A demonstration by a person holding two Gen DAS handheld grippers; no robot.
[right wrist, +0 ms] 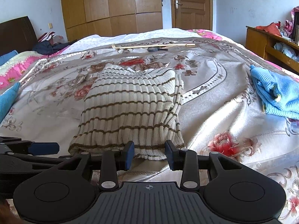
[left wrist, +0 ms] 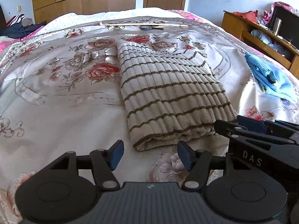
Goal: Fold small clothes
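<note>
The striped knit garment (left wrist: 168, 93) lies folded on the floral bedspread (left wrist: 56, 93), its long axis running away from both grippers toward the far side of the bed. Its near hem sits just ahead of both sets of jaws.

The left gripper (left wrist: 150, 154) stands with jaws wide and nothing between them; the hem's left corner lies just ahead, slightly right of centre. The right gripper (right wrist: 150, 152) has its jaws moderately apart with the hem directly before the gap (whether the pads touch the fabric cannot be told).

Judgement: the right gripper is marginally nearer. A blue garment (right wrist: 278, 97) lies well apart to the right.
</note>
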